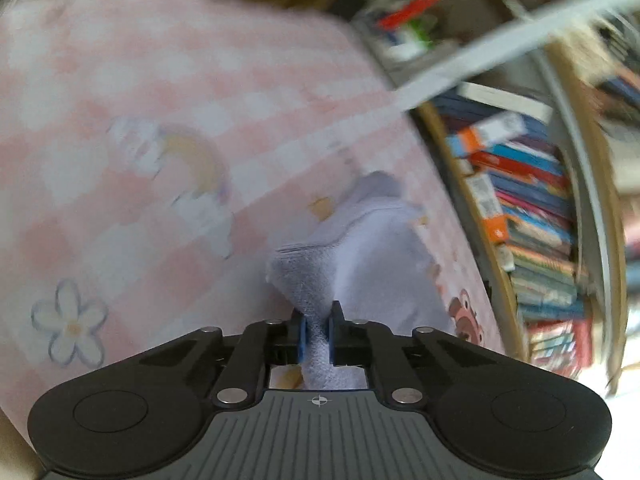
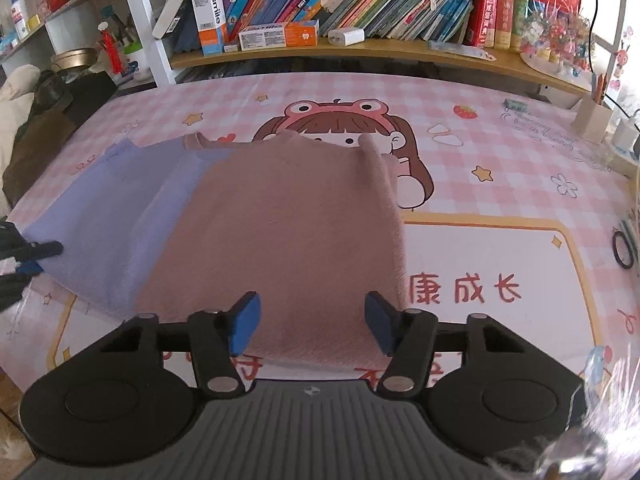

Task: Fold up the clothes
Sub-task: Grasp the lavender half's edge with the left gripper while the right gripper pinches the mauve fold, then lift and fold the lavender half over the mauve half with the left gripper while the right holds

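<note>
A fuzzy garment lies on the pink checked table mat (image 2: 500, 168). Its brown-pink part (image 2: 288, 216) is in the middle and its lavender part (image 2: 108, 216) spreads to the left. My right gripper (image 2: 312, 322) is open, its blue pads (image 2: 244, 322) just above the garment's near edge, holding nothing. My left gripper (image 1: 317, 336) is shut on a bunched lavender corner (image 1: 360, 248) of the garment and holds it above the mat (image 1: 140, 140); that view is motion-blurred. The left gripper's tip also shows at the left edge of the right wrist view (image 2: 36, 252).
A wooden shelf (image 2: 400, 50) packed with books runs along the table's far side, with white shelf posts (image 2: 140, 20) at the left. A pen holder (image 2: 592, 114) and small items stand at the far right. A black ring (image 2: 624, 250) lies at the right edge.
</note>
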Tool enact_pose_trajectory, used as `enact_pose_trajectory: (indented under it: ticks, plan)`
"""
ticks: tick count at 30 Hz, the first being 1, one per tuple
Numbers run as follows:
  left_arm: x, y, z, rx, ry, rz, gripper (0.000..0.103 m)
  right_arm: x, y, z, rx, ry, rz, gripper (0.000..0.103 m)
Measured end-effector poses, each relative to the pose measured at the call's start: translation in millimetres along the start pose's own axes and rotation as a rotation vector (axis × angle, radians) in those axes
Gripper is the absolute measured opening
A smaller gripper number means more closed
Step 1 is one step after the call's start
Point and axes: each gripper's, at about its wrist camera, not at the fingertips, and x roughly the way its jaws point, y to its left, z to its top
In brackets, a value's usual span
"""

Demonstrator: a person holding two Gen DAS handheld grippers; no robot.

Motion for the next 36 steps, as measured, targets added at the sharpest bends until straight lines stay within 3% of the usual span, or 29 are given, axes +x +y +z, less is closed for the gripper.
enact_pose_trajectory:
  ticks: [1,4,9,15,18,20,22,26,36]
  plan:
    - [-3.6,-8.7,-1.3,0.057,-0.017,0.0,0.008,-0.1,-5.0,1.1,0.005,-0.002,0.002,0.056]
    - [-2.4,-11.7,-0.5,0.058,-0.011,0.013,0.009,1.5,-21.5,2.6,0.024,-0.001,0.005,0.056]
    - [5.5,10.8,1.4,-0.09,0.005,0.014,0.011,6.2,-43.1,1.1,0.041,0.024,0.021,0.055]
    - [14.5,18.8,-2.3,-0.163,-0.005,0.01,0.019,14.2,-56.8,-2.0,0.032,0.074,0.063,0.054]
    - [16.4,22.2,-4.9,-0.189,-0.021,-0.004,0.019,20.2,-58.0,-4.7,0.023,0.102,0.092,0.048]
    - [16.6,20.6,-6.3,-0.185,-0.032,-0.001,0.017,24.9,-58.0,-6.3,0.018,0.121,0.119,0.038]
    - [15.4,17.6,-8.2,-0.163,-0.041,0.009,0.01,29.5,-58.5,-7.4,0.023,0.139,0.153,0.031]
    - [3.3,-0.3,-10.0,-0.09,-0.079,-0.003,0.008,32.9,-61.3,-7.6,0.017,0.142,0.182,0.028]
    - [-34.4,-117.1,-27.4,0.292,-0.167,-0.103,0.008,34.3,-75.2,-6.8,0.012,0.138,0.268,0.026]
